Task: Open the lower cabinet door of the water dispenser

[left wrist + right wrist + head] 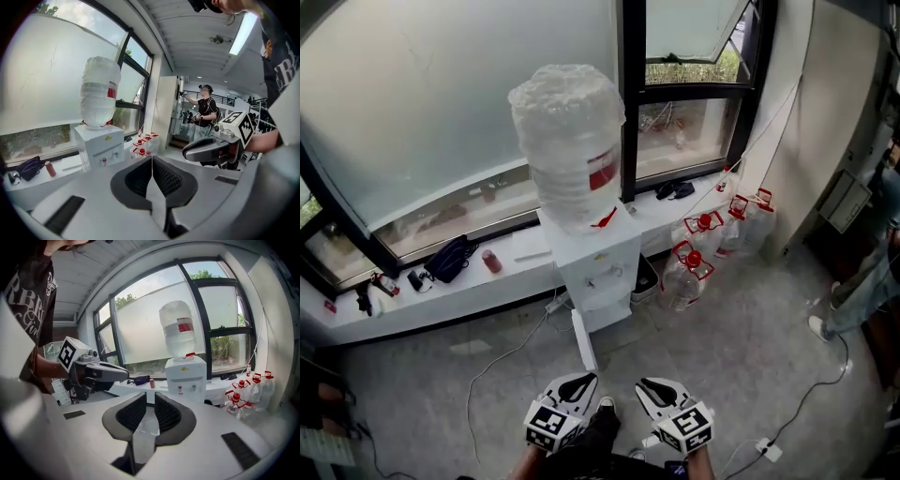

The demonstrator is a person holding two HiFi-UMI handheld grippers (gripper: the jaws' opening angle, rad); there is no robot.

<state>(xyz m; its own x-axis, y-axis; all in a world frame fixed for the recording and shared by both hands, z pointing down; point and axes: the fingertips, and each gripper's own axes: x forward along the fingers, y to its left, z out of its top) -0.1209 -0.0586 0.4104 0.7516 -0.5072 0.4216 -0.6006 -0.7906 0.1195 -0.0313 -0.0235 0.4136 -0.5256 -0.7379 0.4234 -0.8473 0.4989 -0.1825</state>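
**Door looks open; both grippers held back**

Nearest the person, the left gripper (578, 382) has its jaws together on nothing; the right gripper (653, 387) shows a narrow gap between its jaws, also empty; both are well apart from the water dispenser (598, 267). Its lower cabinet door (583, 339) appears to stand swung out, edge-on toward the camera. If it should go wider, 1 gripper seems enough: nudge the free edge gently; step clear of the cable (502, 361) on the floor; avoid rocking the big bottle (570, 141) on top.
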